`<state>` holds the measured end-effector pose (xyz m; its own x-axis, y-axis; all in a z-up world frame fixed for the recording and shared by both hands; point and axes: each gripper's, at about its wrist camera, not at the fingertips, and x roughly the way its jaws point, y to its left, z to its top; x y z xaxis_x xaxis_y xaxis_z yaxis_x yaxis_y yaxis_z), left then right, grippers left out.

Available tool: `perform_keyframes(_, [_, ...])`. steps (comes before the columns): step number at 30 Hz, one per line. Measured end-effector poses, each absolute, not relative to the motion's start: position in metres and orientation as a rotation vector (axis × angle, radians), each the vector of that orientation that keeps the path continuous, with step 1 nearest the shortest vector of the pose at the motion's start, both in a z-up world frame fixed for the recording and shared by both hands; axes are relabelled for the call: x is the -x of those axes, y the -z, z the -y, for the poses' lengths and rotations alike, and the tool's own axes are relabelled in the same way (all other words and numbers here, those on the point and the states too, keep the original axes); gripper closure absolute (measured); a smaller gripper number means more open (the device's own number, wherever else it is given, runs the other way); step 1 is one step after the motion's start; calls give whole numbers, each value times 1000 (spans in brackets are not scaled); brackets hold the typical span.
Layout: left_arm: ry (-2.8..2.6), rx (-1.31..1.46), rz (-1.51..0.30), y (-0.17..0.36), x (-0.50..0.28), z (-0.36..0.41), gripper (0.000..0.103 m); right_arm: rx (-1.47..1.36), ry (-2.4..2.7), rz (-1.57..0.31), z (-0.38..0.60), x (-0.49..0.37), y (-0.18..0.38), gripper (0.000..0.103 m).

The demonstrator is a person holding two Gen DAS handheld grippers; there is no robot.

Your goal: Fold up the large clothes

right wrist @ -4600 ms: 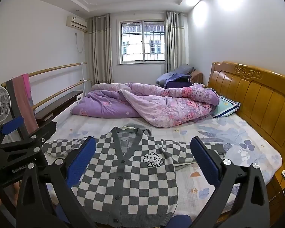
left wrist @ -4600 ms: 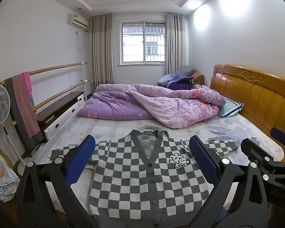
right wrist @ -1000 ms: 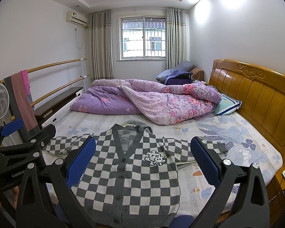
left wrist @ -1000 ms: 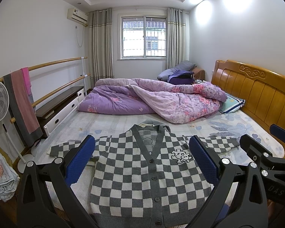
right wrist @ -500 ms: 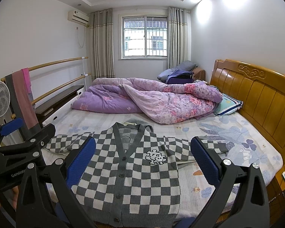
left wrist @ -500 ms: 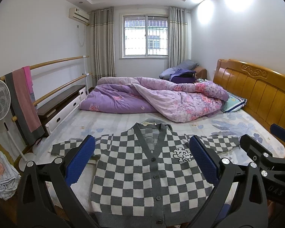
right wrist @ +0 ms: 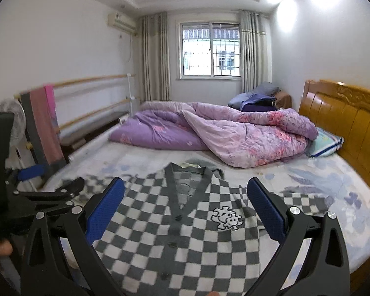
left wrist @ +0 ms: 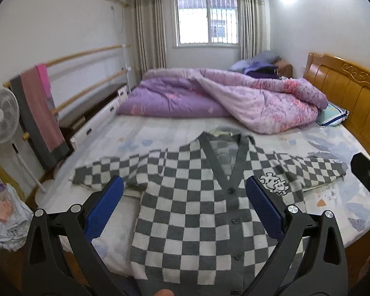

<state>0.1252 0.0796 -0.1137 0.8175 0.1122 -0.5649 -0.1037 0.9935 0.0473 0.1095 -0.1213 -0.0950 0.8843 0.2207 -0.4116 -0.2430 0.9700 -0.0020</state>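
A grey-and-white checkered cardigan lies flat, front up and buttoned, on the near part of the bed, both sleeves spread sideways. A small white patch sits on its chest. My left gripper hangs over its lower left half, open, blue pads wide apart with nothing between them. My right gripper hovers over the chest, open and empty too. The left sleeve reaches toward the bed's left edge; the right sleeve lies crumpled toward the headboard side.
A rumpled purple quilt fills the far half of the bed. The wooden headboard stands on the right with a pillow. On the left are a rail with a hung towel, a fan and a clothes pile.
Both grippers have moved forward and lower over the cardigan, which now looks larger. The right view has tilted slightly. Both stay open.
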Motion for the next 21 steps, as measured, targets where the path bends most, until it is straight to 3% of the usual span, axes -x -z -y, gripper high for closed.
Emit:
perform_keyframes(7, [-195, -105, -590, 167, -186, -143, 5, 40, -347, -541, 63, -189, 142, 7])
perform_keyframes(14, [-314, 37, -679, 220, -238, -261, 5, 6, -399, -564, 2, -255, 194, 9])
perform_keyframes(15, [-323, 55, -680, 225, -241, -276, 5, 14, -403, -575, -9, -264, 202, 10])
perform_keyframes(21, [-348, 250, -688, 259, -263, -381, 6, -10, -486, -707, -70, -324, 257, 43])
